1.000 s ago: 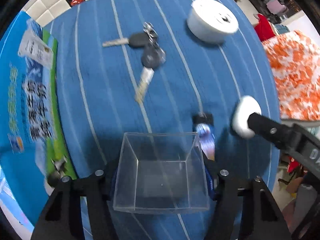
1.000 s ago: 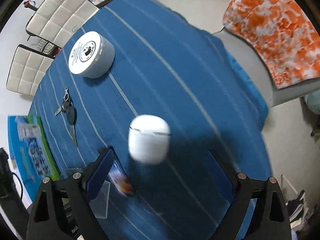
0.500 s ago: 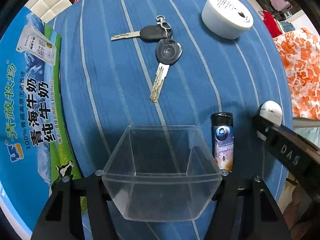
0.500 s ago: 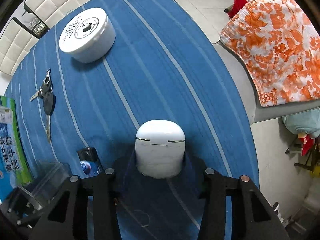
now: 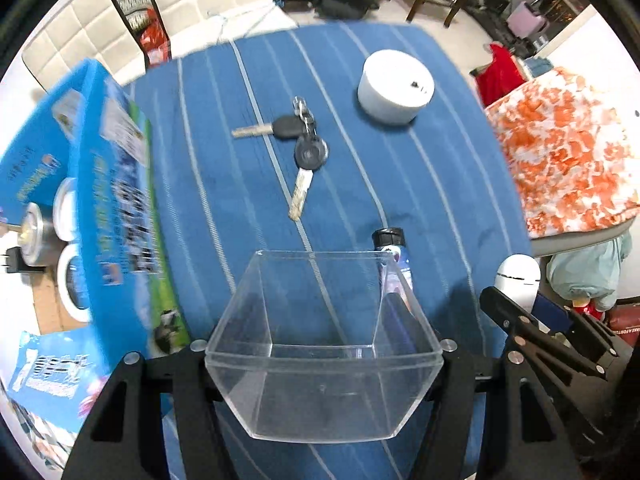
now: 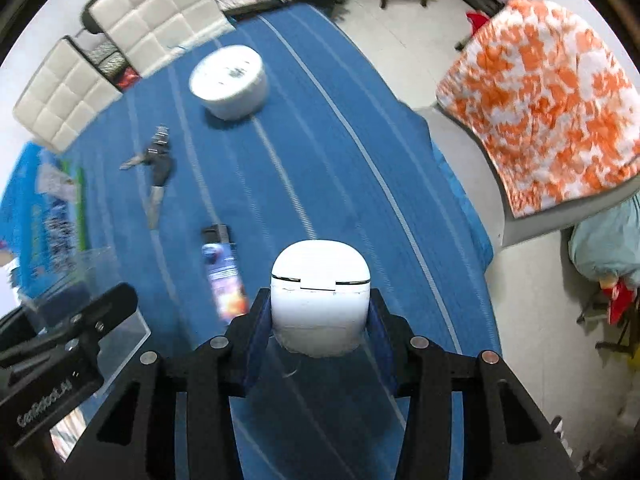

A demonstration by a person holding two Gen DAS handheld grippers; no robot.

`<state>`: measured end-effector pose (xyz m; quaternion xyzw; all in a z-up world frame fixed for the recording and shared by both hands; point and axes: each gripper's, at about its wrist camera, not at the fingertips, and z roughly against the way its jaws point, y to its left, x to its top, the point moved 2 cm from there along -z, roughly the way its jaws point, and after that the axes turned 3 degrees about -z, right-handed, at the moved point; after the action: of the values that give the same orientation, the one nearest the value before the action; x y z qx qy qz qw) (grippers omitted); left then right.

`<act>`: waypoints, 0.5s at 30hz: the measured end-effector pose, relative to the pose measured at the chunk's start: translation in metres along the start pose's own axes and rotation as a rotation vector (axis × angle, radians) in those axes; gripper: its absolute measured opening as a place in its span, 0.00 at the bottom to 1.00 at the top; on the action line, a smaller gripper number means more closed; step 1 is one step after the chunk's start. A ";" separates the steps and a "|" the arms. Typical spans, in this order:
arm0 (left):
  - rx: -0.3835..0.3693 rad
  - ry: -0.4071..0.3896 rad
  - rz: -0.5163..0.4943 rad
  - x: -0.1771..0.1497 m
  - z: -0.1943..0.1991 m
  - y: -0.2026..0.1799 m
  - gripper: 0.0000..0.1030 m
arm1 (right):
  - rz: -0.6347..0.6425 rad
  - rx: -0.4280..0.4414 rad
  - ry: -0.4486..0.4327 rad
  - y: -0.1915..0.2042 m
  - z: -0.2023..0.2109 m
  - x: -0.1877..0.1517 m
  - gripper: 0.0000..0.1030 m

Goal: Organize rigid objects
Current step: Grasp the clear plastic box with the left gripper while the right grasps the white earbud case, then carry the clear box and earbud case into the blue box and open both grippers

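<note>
White padded chairs and a cluttered floor surround a table under a blue striped cloth, with an orange-and-white blanket on a seat just off its right edge. Along the cloth's left side lies a blue printed box, blurred in both views. At the far end stands a white round tub. Nearer, the left gripper has its fingers clamped on the sides of a clear plastic bin, which sits open side up above the cloth; the bin looks empty. The right gripper has its blue pads pressed against both sides of a white earbud case, lid end pointing away, held over the cloth's near right part. In the left wrist view the case shows just right of the bin. A small tube with a black cap lies on the cloth between bin and case. A bunch of keys lies mid-table, well apart from the tub.
</note>
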<state>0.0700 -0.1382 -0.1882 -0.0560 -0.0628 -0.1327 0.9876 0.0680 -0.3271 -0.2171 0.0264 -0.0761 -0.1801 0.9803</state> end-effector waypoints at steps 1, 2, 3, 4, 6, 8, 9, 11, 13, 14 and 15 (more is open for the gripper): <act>0.005 -0.017 -0.004 -0.002 0.008 0.004 0.60 | 0.013 0.008 -0.018 0.004 0.011 -0.002 0.47; 0.002 -0.027 0.000 -0.003 0.015 0.009 0.60 | 0.024 0.016 -0.032 0.008 0.020 -0.003 0.47; -0.009 -0.037 0.012 -0.004 0.022 0.015 0.60 | 0.032 0.025 -0.045 0.012 0.031 -0.006 0.47; -0.022 -0.049 0.024 -0.005 0.030 0.022 0.60 | 0.039 0.041 -0.056 0.017 0.042 -0.008 0.47; -0.029 -0.077 0.039 -0.006 0.044 0.037 0.60 | 0.057 0.069 -0.082 0.032 0.065 -0.014 0.47; -0.026 -0.105 0.048 -0.009 0.063 0.050 0.60 | 0.077 0.094 -0.101 0.045 0.083 -0.020 0.47; -0.015 -0.119 0.051 -0.012 0.073 0.056 0.60 | 0.094 0.107 -0.117 0.057 0.095 -0.025 0.47; -0.001 -0.145 0.063 -0.013 0.086 0.061 0.60 | 0.114 0.117 -0.136 0.074 0.110 -0.031 0.47; 0.015 -0.175 0.073 -0.020 0.105 0.076 0.60 | 0.136 0.126 -0.155 0.095 0.124 -0.039 0.47; 0.030 -0.191 0.077 -0.024 0.113 0.084 0.60 | 0.145 0.130 -0.162 0.105 0.129 -0.042 0.47; 0.039 -0.202 0.082 -0.026 0.118 0.090 0.60 | 0.159 0.133 -0.168 0.116 0.134 -0.047 0.47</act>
<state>0.0568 -0.0302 -0.0835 -0.0522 -0.1623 -0.0847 0.9817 0.0441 -0.2057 -0.0824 0.0699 -0.1716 -0.0980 0.9778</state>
